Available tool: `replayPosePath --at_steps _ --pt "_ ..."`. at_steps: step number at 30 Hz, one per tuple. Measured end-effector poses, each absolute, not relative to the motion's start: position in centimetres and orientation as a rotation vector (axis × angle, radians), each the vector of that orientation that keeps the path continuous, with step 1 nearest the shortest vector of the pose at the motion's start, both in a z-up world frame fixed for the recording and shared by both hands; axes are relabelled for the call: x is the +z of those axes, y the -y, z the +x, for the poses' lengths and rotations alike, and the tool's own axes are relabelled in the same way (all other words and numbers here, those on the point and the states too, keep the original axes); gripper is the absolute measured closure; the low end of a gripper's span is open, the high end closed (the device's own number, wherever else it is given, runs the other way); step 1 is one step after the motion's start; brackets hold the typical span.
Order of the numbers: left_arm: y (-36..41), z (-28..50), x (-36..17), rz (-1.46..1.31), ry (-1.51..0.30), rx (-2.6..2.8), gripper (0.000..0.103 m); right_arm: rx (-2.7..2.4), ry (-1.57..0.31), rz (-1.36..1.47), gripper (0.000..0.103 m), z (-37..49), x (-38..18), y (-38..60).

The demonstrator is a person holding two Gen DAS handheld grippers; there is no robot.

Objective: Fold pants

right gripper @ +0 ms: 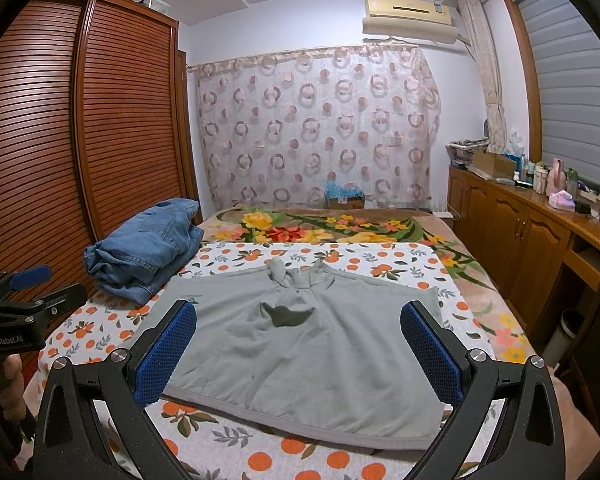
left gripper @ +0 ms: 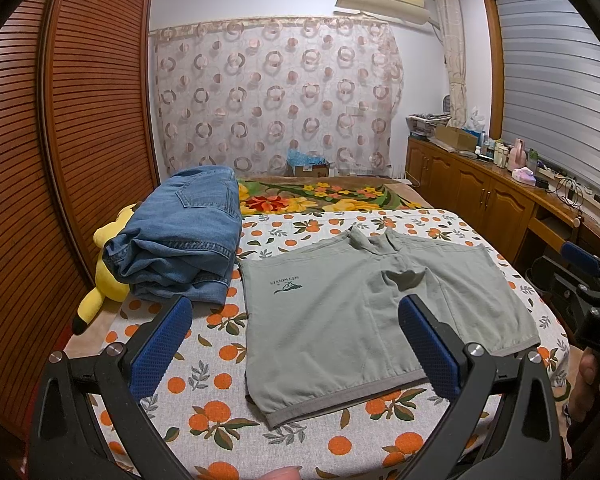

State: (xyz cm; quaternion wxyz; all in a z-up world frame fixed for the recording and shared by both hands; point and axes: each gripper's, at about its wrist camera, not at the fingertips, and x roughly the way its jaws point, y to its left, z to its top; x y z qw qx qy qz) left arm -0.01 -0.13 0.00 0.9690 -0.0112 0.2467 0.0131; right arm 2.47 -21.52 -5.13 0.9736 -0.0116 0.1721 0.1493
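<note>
Grey-green shorts [left gripper: 364,312] lie flat and spread on the orange-print sheet [left gripper: 204,412], waistband toward me, legs pointing away. They also show in the right wrist view [right gripper: 316,344]. My left gripper [left gripper: 296,340] is open and empty, hovering above the shorts' near left part. My right gripper [right gripper: 298,344] is open and empty, above the shorts' near middle. The right gripper shows at the right edge of the left wrist view [left gripper: 588,276]; the left gripper shows at the left edge of the right wrist view [right gripper: 24,288].
Folded blue jeans [left gripper: 184,240] sit at the bed's left, over a yellow plush toy [left gripper: 104,276]. A slatted wooden wardrobe [left gripper: 60,140] stands close on the left. A wooden cabinet [left gripper: 492,192] with clutter runs along the right. A floral blanket [left gripper: 320,196] lies beyond.
</note>
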Motion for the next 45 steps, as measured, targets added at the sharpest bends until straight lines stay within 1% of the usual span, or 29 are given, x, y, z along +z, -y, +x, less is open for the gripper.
replayPosePath --at_steps 25,26,31,38,45 --pt "0.1 0.0 0.0 -0.022 -0.499 0.023 0.000 0.304 -0.345 -0.022 0.001 2.4 -5.1 21.5" --pt "-0.1 0.2 1.0 -0.024 -0.503 0.019 0.000 0.302 -0.345 -0.023 0.001 2.4 -5.1 21.5" --pt "-0.9 1.1 1.3 -0.031 -0.537 0.006 0.000 0.308 -0.367 -0.021 0.001 2.9 -5.4 21.4" --pt "-0.9 1.5 -2.6 -0.032 -0.601 -0.009 0.000 0.312 -0.409 -0.027 0.001 3.8 -6.2 21.6" --pt "-1.7 2.3 -4.7 -0.035 -0.652 -0.037 0.000 0.307 -0.443 -0.044 0.001 4.5 -6.4 21.7"
